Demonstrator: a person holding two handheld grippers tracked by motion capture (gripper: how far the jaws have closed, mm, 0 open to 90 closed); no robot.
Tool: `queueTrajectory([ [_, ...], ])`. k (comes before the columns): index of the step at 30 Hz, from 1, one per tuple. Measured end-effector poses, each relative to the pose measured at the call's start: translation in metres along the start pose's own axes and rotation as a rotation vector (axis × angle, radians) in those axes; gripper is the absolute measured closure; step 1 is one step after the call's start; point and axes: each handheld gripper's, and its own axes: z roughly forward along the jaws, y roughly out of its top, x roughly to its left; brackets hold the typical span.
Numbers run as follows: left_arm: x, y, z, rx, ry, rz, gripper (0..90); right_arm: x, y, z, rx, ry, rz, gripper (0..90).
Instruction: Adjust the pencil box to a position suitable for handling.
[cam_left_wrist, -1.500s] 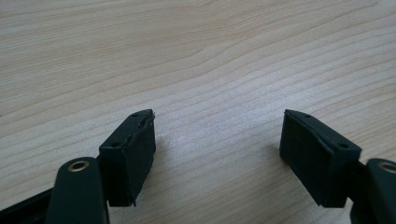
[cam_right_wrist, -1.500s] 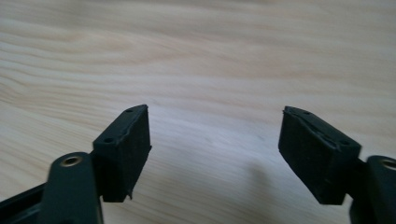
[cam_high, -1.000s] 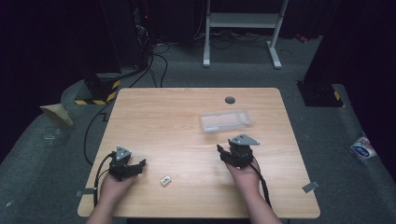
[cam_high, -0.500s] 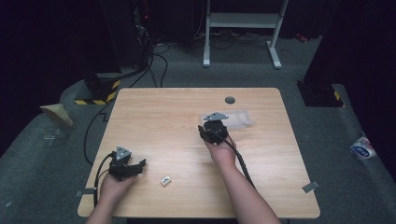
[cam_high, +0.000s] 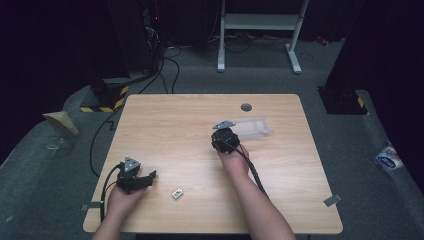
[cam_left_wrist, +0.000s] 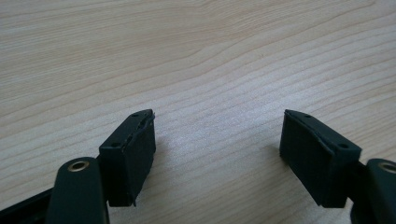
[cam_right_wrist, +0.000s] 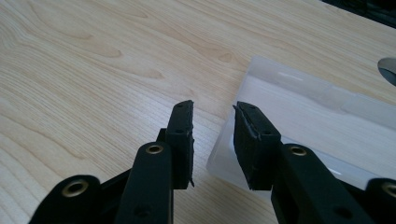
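On wood-grain table (cam_high: 165, 125) — clear rectangular tray (cam_high: 254, 128).

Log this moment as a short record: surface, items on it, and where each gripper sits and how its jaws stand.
surface: wooden table
items: clear plastic tray on the far right part; small white block near the front edge; round grey grommet near the far edge
left gripper: low over bare wood at the front left, jaws wide apart, nothing between them
right gripper: at the tray's near left edge, jaws narrowly apart, one on each side of the tray's rim, not yet closed on it
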Motion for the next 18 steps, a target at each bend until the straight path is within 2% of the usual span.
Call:
queueTrajectory([
  [18, 0.000, 0.000, 0.000, 0.000, -0.001, 0.001, 26.9, -0.006, -0.014, -0.012, -0.020, 0.017, 0.002, 68.9],
])
